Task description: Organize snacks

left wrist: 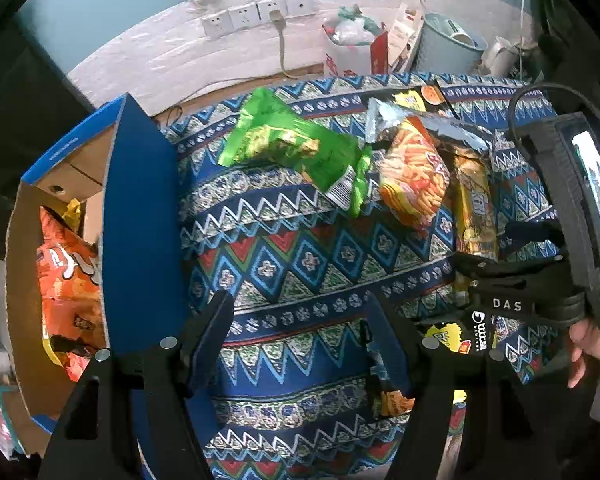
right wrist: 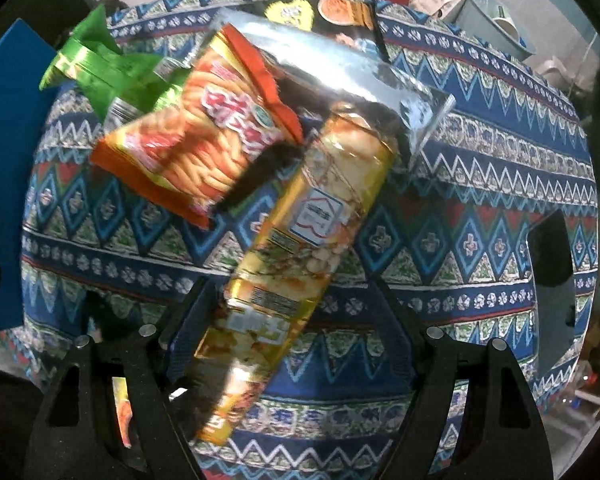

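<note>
Right gripper (right wrist: 288, 312) hangs over the patterned table (right wrist: 480, 208), jaws spread, with the long gold snack packet (right wrist: 300, 232) lying slantwise between them and not yet pinched. Its far end touches the orange chip bag (right wrist: 188, 144) and a silver pouch (right wrist: 340, 80), so a skewed close may drag those neighbours or let the slick gold film slip. Left gripper (left wrist: 300, 320), also spread and empty, hovers by the table's left edge beside the blue box (left wrist: 140, 220), where orange bags (left wrist: 68, 280) already sit.

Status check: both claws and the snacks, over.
Both claws open, empty. Right claw over the gold packet, not gripping. Left claw above bare cloth. Orange bag overlaps the packet.
</note>
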Demonstrator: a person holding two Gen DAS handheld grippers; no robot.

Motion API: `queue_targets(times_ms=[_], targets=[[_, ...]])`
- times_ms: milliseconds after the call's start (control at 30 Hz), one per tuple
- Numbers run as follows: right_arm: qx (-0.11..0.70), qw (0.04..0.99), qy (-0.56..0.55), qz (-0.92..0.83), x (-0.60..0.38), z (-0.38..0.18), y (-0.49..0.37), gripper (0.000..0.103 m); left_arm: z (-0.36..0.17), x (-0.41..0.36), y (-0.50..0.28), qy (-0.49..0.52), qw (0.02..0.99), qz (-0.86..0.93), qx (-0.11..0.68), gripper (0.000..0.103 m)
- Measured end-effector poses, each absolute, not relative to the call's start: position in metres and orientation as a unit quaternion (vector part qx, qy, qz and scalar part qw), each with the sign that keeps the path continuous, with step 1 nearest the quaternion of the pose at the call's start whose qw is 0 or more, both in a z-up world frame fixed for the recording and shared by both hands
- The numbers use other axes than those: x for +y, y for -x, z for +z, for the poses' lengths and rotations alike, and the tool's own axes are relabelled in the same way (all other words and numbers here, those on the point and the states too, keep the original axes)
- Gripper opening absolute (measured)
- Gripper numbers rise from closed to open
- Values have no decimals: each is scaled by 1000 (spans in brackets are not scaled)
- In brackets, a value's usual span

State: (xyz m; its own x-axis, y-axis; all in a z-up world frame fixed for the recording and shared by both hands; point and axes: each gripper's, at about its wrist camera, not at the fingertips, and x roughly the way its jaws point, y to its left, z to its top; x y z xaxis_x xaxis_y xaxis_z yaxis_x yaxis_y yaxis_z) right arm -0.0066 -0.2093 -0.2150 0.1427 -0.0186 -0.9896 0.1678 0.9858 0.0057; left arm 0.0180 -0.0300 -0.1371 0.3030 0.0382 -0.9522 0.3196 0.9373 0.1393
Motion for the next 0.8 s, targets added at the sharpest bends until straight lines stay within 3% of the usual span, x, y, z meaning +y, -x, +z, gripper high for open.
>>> queue_targets(times_ms=[67, 200, 267, 300, 400, 800], targets=[[654, 752, -49, -62, -214, -218, 11, 78, -139, -35, -17, -148, 787, -95, 592, 70], [663, 745, -42, -63, -232, -224, 25, 57, -140, -47, -12, -145, 782, -107, 596, 71], [669, 739, -45, -61, -237, -228, 31, 47, -139, -55, -8, -149, 782, -112, 595, 78], [671, 738, -47, -59, -241, -231, 36, 37, -140, -59, -5, -151, 781, -116, 595, 78], [670, 738, -44, -63, -255, -235, 54, 30, -143, -70, 3, -153, 774, -128, 601, 78], [672, 732, -66, -93, -307, -236, 96, 34, -174, -92, 19, -99, 726, -152, 664, 86]])
